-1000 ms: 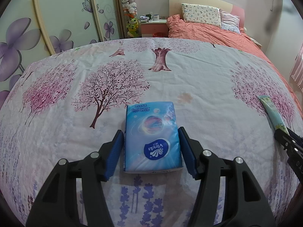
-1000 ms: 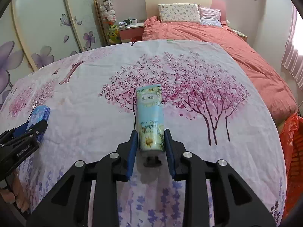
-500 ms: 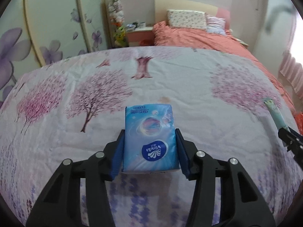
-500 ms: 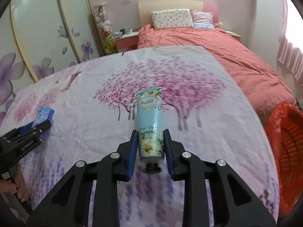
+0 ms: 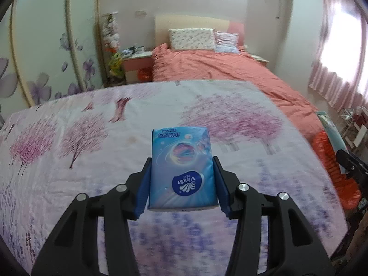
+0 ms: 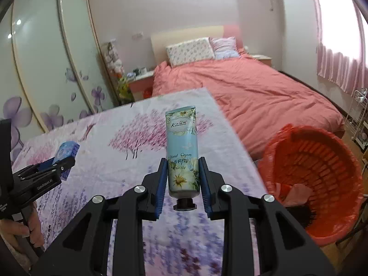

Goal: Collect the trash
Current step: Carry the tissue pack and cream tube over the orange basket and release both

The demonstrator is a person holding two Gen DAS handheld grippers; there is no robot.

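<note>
My left gripper [image 5: 182, 161] is shut on a blue Vinda tissue pack [image 5: 181, 168] and holds it above the flowered bedspread [image 5: 80, 138]. My right gripper [image 6: 183, 161] is shut on a pale blue hand cream tube [image 6: 182, 151], cap towards me, lifted over the bedspread's right part. An orange-red trash basket [image 6: 322, 161] stands on the floor to the right of the tube, with a crumpled pink scrap [image 6: 296, 193] inside. The left gripper with the tissue pack [image 6: 66, 154] shows at the left of the right wrist view. The basket [image 5: 331, 165] shows at the right edge of the left wrist view.
A bed with a coral duvet [image 6: 253, 87] and pillows [image 6: 191, 50] lies beyond. A wardrobe with sliding flower-print doors [image 6: 46, 69] lines the left wall. A nightstand [image 5: 135, 66] stands by the headboard. A wire rack [image 6: 361, 117] stands at far right under the curtained window.
Both grippers rose off the bedspread with their objects and swung right. The left closed on the tissue pack. The orange-red basket came into full view beside the tube.
</note>
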